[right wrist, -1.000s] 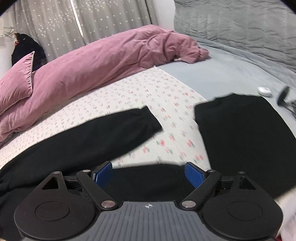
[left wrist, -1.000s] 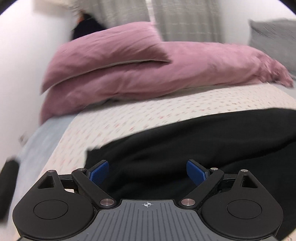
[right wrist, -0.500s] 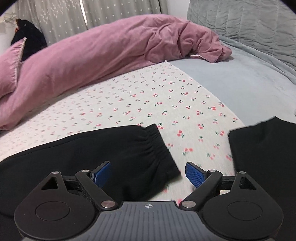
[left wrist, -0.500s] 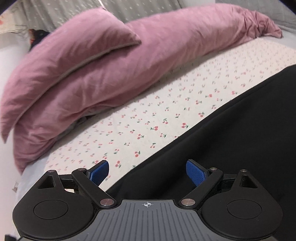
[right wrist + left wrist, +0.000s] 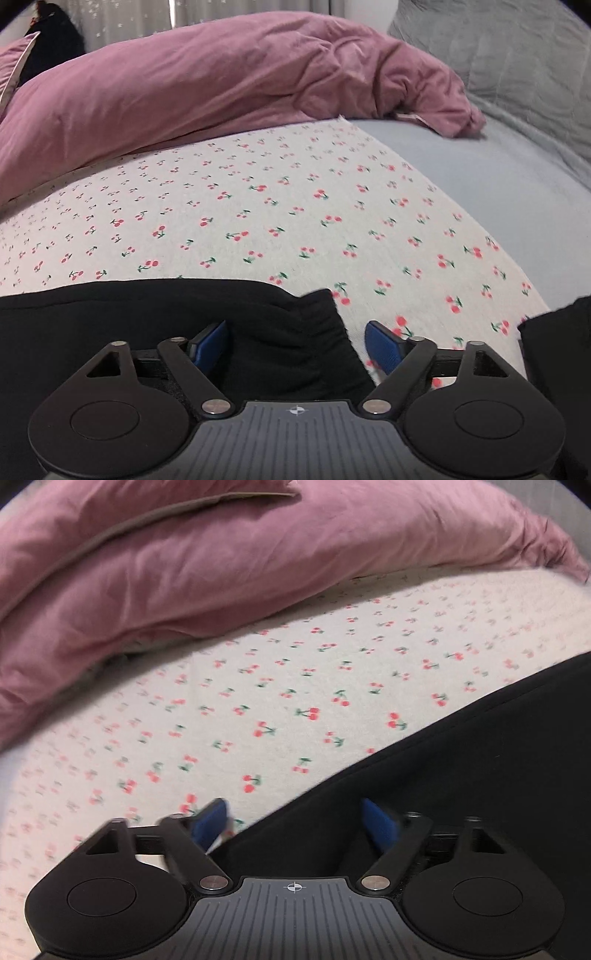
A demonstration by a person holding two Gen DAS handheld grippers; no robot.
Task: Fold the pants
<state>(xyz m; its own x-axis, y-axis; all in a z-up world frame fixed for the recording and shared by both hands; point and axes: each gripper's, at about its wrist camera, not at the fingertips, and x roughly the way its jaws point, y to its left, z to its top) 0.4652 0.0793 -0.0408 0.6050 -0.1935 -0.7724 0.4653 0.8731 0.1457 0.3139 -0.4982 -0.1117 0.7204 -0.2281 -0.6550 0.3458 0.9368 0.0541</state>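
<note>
The task stands at its start, judged from the layout: the black pants (image 5: 147, 332) lie spread flat on the bed (image 5: 295, 206), no fold is visible, and neither tool holds cloth. Nearest the right wrist camera, the right hand-held gripper (image 5: 295, 345) has its fingers apart and straddles the gathered leg cuff (image 5: 317, 332), one blue pad over the black fabric and the other over the cherry-print sheet just beside the cuff edge. Nearest the left wrist camera, the left hand-held gripper (image 5: 295, 825) is likewise spread wide over the pants (image 5: 461, 794) at their long upper edge, with one pad above the sheet and one above the cloth; this view is blurred, so contact cannot be confirmed. What remains, by estimate, is the entire fold: grasp both ends, carry them over, flatten. A second piece of black fabric (image 5: 561, 332) lies on the far side of the cuff from the pants body, separated from it by bare sheet. Beyond the pants, an open band of sheet gives room for carrying the cloth. Past that band, the pink duvet (image 5: 221, 81) bounds the working area, with a grey quilt (image 5: 517, 59) beyond the duvet's end.
</note>
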